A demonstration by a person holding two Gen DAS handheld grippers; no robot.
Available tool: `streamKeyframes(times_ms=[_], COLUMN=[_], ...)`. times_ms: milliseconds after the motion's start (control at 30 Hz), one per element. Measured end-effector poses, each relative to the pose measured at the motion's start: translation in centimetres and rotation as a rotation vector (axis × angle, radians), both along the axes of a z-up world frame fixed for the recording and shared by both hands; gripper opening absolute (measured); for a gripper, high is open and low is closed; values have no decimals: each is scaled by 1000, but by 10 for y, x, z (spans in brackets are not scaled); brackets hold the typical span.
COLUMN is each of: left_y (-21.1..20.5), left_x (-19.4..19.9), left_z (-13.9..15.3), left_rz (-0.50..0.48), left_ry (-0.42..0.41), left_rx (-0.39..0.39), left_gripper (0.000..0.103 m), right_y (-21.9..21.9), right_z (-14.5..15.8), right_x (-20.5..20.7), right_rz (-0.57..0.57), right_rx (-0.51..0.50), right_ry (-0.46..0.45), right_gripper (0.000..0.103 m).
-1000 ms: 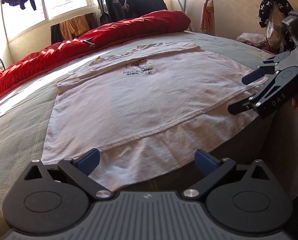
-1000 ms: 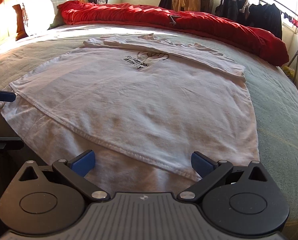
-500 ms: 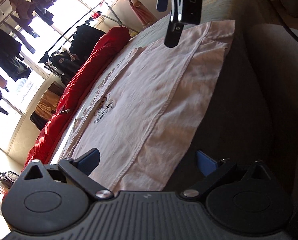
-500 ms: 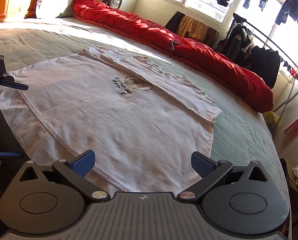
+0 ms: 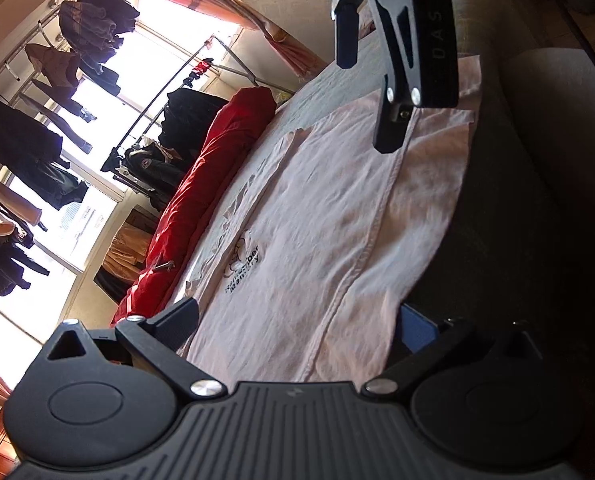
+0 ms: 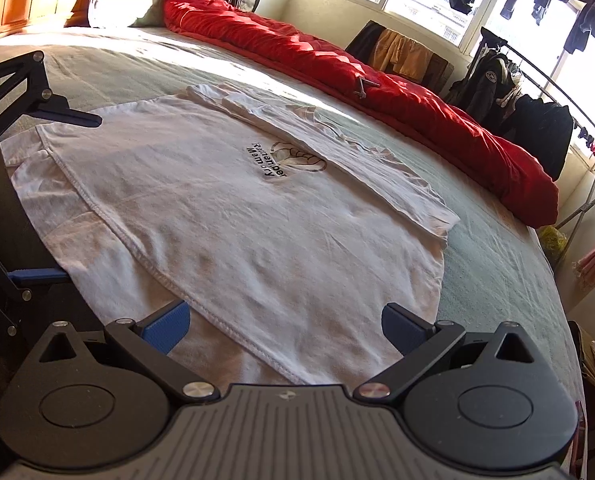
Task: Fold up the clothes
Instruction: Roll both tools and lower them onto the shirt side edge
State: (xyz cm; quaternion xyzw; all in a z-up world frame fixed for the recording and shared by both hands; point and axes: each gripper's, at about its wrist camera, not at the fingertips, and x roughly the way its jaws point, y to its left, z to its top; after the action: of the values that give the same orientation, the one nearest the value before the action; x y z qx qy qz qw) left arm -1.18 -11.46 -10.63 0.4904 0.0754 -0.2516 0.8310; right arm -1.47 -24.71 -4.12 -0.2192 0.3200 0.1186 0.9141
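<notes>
While both of your grippers hang at the near edge of the bed [image 6: 497,264], note their fingers: right gripper [image 6: 285,326] spread wide, empty; left gripper [image 5: 297,326] likewise spread, gripping nothing. White T-shirt [image 6: 233,216] lies flat, hem toward you and drooping over the mattress edge, sleeves already turned in at the far end. Judged light, limp, thin cotton; it will sag and crease. Pinch the two hem corners, both layers together. Beyond: red quilt [image 6: 377,92], hanging clothes.
</notes>
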Motion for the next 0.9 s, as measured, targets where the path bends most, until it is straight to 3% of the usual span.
streamKeyframes(times_ms=[200,333,600,767,900], left_y=[3,3,14,14,9], left_x=[12,13,10,17,22], left_z=[17,20,17,4,-1], left_rz=[25,34,34,51,47], left_ry=[3,11,38,72,30], left_rx=[-60,-75,-85,-69,-60], left_gripper=[103,103,103,103,103], right_y=[17,49,81,79,78], right_z=[7,-10,-43,-32,-31], right_x=[-15,-16,8,2,5], right_rz=[183,290,168,157,155], right_rx=[19,-81,-278,-322,-324], right_ry=[-21,-16,-117,-205,-205], right_gripper=[103,103,103,103,103])
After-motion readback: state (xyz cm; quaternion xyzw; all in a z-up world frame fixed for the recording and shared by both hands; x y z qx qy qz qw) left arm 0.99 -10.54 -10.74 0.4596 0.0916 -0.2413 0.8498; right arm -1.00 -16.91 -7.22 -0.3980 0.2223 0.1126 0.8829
